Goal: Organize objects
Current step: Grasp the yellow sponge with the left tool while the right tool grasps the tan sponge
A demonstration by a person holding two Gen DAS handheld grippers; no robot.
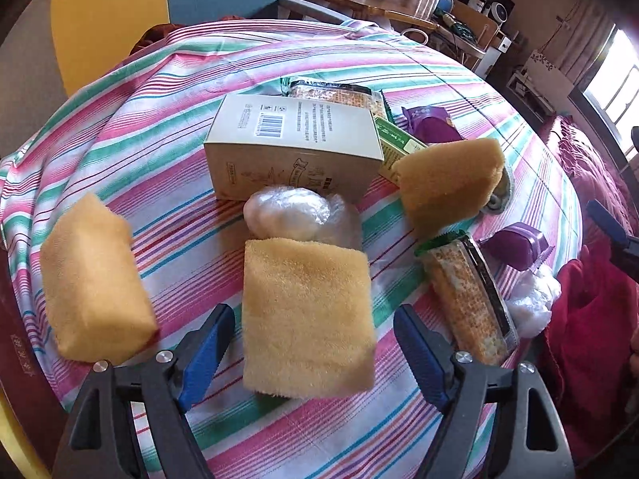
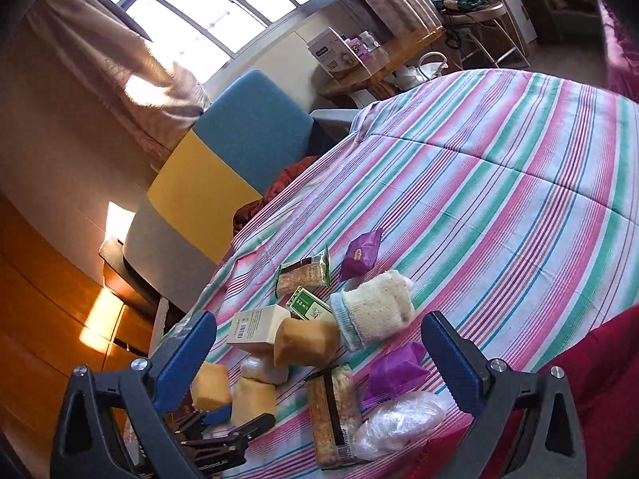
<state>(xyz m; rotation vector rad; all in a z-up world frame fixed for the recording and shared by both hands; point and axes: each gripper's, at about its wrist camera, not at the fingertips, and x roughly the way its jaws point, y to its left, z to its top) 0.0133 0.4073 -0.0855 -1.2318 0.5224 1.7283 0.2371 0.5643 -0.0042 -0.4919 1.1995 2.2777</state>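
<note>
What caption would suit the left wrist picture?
Open left gripper poised around a yellow sponge on the striped cloth.

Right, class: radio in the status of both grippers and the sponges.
Left gripper open, straddling middle sponge. Right gripper open, empty. Clear plastic bundle touching sponge's far edge.

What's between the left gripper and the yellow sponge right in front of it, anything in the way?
Nothing visible. The left gripper is open, with the middle sponge lying between its blue fingers on the striped cloth. A plastic-wrapped bundle touches only the sponge's far edge, with the white box beyond it.
</note>
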